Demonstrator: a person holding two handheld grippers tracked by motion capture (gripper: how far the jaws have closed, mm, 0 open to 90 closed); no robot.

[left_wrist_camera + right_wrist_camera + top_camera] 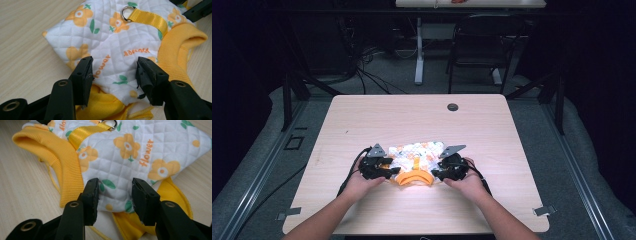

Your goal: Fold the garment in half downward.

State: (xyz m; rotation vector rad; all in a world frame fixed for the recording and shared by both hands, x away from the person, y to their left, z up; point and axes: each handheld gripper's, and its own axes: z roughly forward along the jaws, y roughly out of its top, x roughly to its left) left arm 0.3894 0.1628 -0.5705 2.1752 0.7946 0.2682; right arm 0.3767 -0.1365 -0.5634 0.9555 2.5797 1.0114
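A small quilted garment (418, 159), white with orange flowers and yellow ribbed trim, lies flat on the pale wooden surface (377, 120), near its front edge and roughly midway across. The left hand-held gripper (384, 171) sits at the garment's left side and the right hand-held gripper (439, 172) at its right side, each held low over the surface by a hand. In the left gripper view the two black jaws stand wide apart with the white quilted edge lying between them; the pads do not press on the cloth. In the right gripper view the jaws are likewise spread wide, straddling a lower corner of the quilted panel without pinching it. A yellow webbing strap (147, 18) with a metal ring (127, 13) runs across the garment's back, and the thick ribbed collar (63, 162) curls up beside it. Nothing else lies on the surface near the work; a small round grommet (453, 107) sits in the surface well apart, toward the far edge. Beyond the surface a dark chair (482, 45) and loose cables (362, 65) rest on the grey floor (387, 80).
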